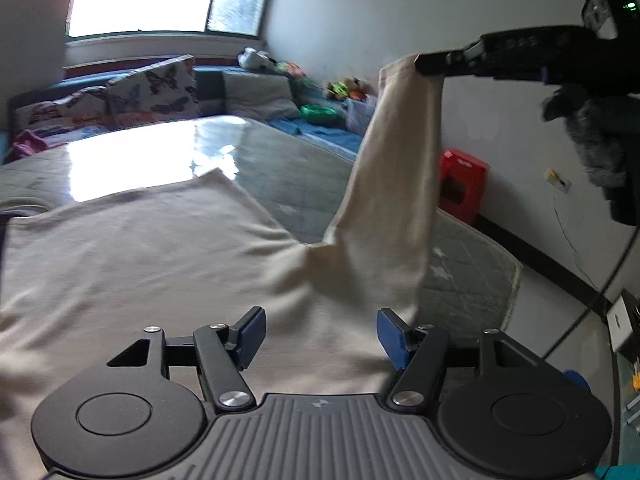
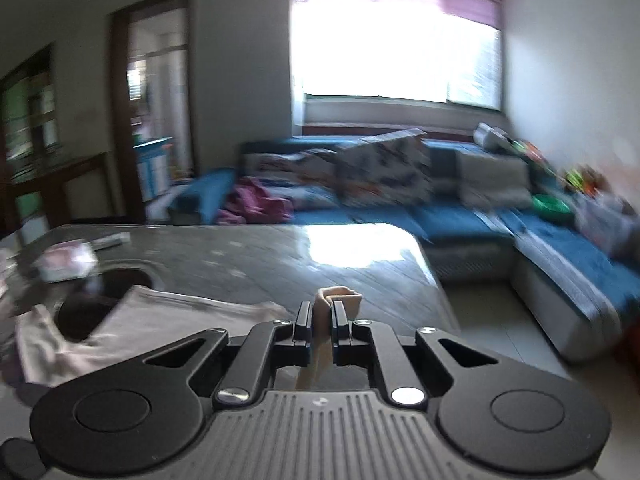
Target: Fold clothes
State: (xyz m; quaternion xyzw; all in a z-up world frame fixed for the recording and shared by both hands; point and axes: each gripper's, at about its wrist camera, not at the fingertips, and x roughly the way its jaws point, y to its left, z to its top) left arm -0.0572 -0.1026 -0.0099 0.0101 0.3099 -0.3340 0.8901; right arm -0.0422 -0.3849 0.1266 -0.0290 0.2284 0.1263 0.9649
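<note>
- The shirt [image 1: 140,264] is lying spread on the table [image 1: 280,152], not yet folded.
- The right gripper [image 2: 321,314] is pinching the sleeve [image 1: 396,184], lifting it at the right.
- The left gripper [image 1: 320,334] is hovering spread over the near hem.

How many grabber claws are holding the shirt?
1. The right gripper pinches the beige shirt's sleeve, lifted above the table. The left gripper hangs open over the shirt.
</note>
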